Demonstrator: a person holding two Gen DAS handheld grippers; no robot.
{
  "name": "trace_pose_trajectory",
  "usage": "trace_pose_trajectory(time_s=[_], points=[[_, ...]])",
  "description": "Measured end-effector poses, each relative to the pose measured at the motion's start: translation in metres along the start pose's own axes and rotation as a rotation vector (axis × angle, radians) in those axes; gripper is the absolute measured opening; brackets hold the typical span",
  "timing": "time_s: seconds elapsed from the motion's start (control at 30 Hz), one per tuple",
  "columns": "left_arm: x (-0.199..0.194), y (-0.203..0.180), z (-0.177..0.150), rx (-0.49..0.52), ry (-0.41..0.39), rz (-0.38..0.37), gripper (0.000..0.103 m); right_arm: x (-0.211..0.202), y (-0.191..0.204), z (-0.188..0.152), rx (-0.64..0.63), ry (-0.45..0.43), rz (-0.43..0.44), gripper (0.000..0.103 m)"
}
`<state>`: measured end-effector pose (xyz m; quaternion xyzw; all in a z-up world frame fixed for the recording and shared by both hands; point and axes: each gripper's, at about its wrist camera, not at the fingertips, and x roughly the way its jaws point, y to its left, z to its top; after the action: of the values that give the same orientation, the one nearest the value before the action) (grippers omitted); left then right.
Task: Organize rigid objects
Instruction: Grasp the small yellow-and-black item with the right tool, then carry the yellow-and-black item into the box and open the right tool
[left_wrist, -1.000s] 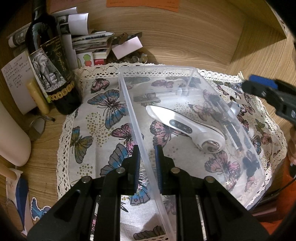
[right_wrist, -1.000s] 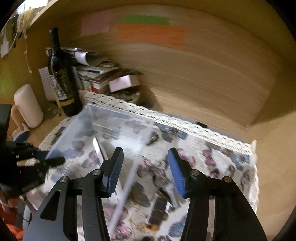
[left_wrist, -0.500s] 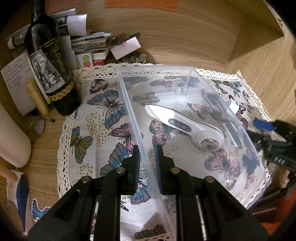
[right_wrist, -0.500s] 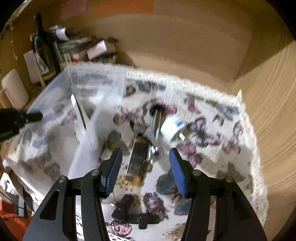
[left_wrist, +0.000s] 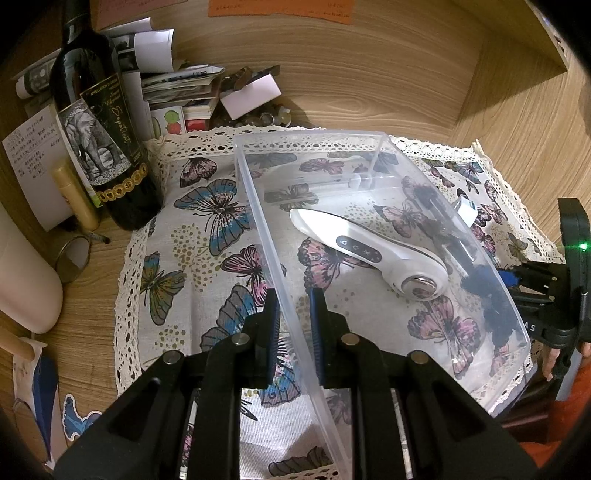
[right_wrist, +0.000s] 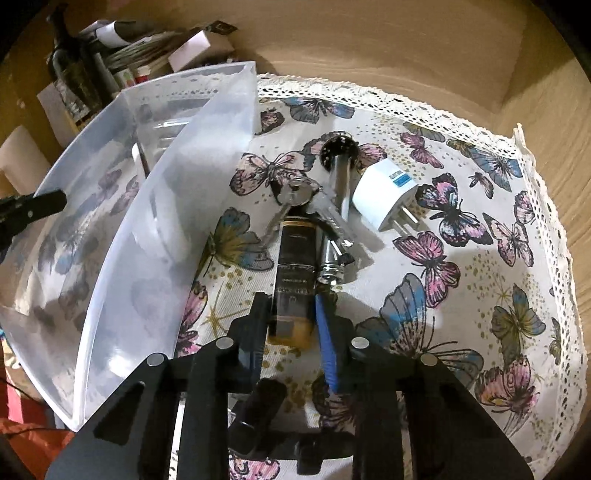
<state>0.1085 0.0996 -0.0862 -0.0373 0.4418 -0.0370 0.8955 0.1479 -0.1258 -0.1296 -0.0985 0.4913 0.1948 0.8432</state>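
Left wrist view: the left tool (left_wrist: 293, 314) is clamped on the near long wall of a clear plastic bin (left_wrist: 258, 206), one finger inside and one outside. The bin sits on a butterfly-print cloth (left_wrist: 192, 229) spread over the wooden tabletop (left_wrist: 85, 317). Inside the bin lies a white handheld device (left_wrist: 369, 251) with a round metal head, near the bin's far long wall. A dark wine bottle (left_wrist: 99, 147) stands at the cloth's far left corner, beside stacked papers. The right tool (left_wrist: 532, 280) shows at the right edge, past the bin.

Right wrist view: the right tool (right_wrist: 291, 325) has just been closing, and its fingers now flank the near end of a dark bottle with a gold base (right_wrist: 295, 280) lying on the cloth, just right of the bin. I cannot tell whether the pads press on it. Touching the bottle's far end are keys (right_wrist: 295, 195), beside a chrome cylinder (right_wrist: 340, 177), with a white plug adapter (right_wrist: 384, 195) just to their right.
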Motion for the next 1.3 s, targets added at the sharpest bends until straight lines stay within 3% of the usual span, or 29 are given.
trace_pose_trajectory(time_s=[0.33, 0.87, 1.1, 1.3], points=[[0.0, 0.0, 0.0, -0.001, 0.0, 0.001, 0.016, -0.044, 0.0, 0.006, -0.016, -0.124, -0.037, 0.022], [0.0, 0.0, 0.0, 0.001, -0.001, 0.001, 0.016, -0.097, 0.012, 0.054, -0.066, -0.336, -0.038, 0.021], [0.0, 0.0, 0.0, 0.0, -0.001, 0.0, 0.016, -0.124, 0.037, 0.074, -0.127, -0.44, 0.021, 0.021], [0.0, 0.0, 0.0, 0.002, -0.001, 0.001, 0.016, -0.118, 0.07, 0.08, -0.21, -0.443, 0.086, 0.021]])
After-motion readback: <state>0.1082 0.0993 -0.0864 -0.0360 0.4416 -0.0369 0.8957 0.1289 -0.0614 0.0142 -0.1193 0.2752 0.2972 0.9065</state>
